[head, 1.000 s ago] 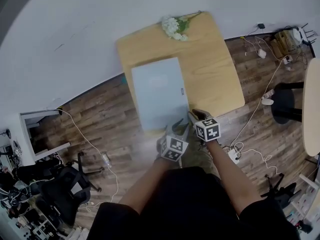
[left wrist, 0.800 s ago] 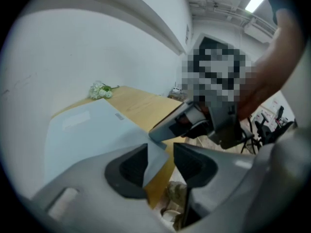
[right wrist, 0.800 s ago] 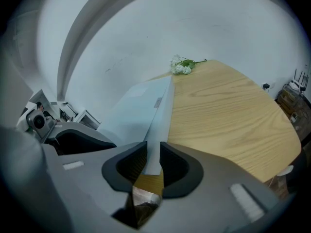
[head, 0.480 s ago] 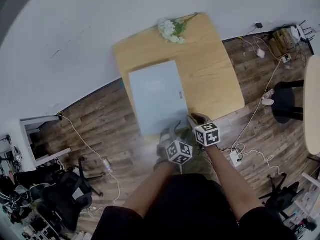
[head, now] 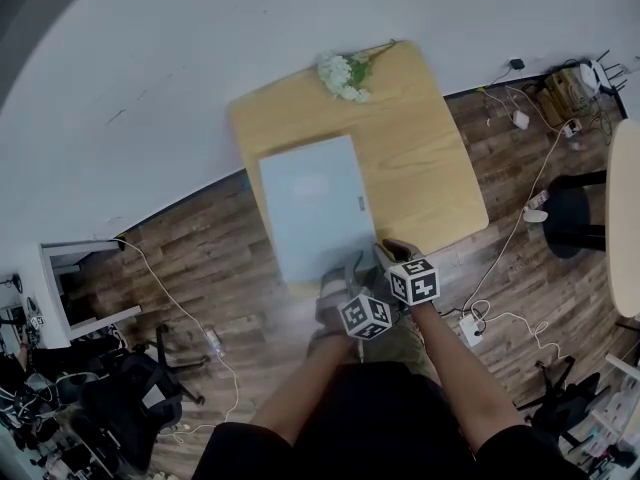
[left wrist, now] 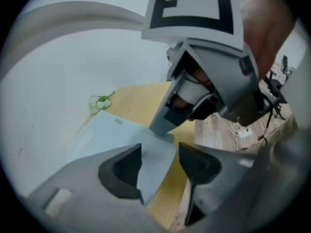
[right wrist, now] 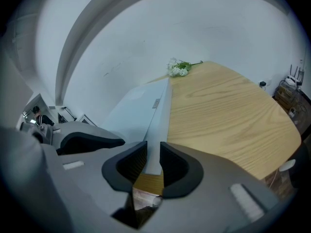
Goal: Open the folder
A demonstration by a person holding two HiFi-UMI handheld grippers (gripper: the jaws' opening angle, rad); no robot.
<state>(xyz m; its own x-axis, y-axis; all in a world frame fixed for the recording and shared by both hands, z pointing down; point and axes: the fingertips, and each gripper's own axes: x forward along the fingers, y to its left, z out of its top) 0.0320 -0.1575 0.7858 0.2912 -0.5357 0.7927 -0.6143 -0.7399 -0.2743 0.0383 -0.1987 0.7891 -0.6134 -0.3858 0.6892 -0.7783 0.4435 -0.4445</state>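
A pale blue-grey folder (head: 310, 203) lies closed on the wooden table (head: 425, 158), its near end over the front edge. My right gripper (head: 386, 254) is at the folder's near right corner. In the right gripper view the right gripper (right wrist: 152, 161) is shut on the folder's (right wrist: 141, 106) thin edge. My left gripper (head: 341, 274) hovers just left of it. In the left gripper view the left gripper (left wrist: 159, 166) stands open, with the folder's (left wrist: 112, 135) near corner in the gap, untouched by either pad. The right gripper (left wrist: 165, 125) shows there pinching that corner.
White flowers (head: 345, 68) lie at the table's far edge, by the white wall. Around the table is wood floor with cables (head: 500, 308), a black office chair (head: 130, 388) at lower left and a dark stool (head: 570, 208) at right.
The left gripper has rolled about its own axis and shifted slightly right, its marker cube now turned. The right gripper has kept still on the folder's corner.
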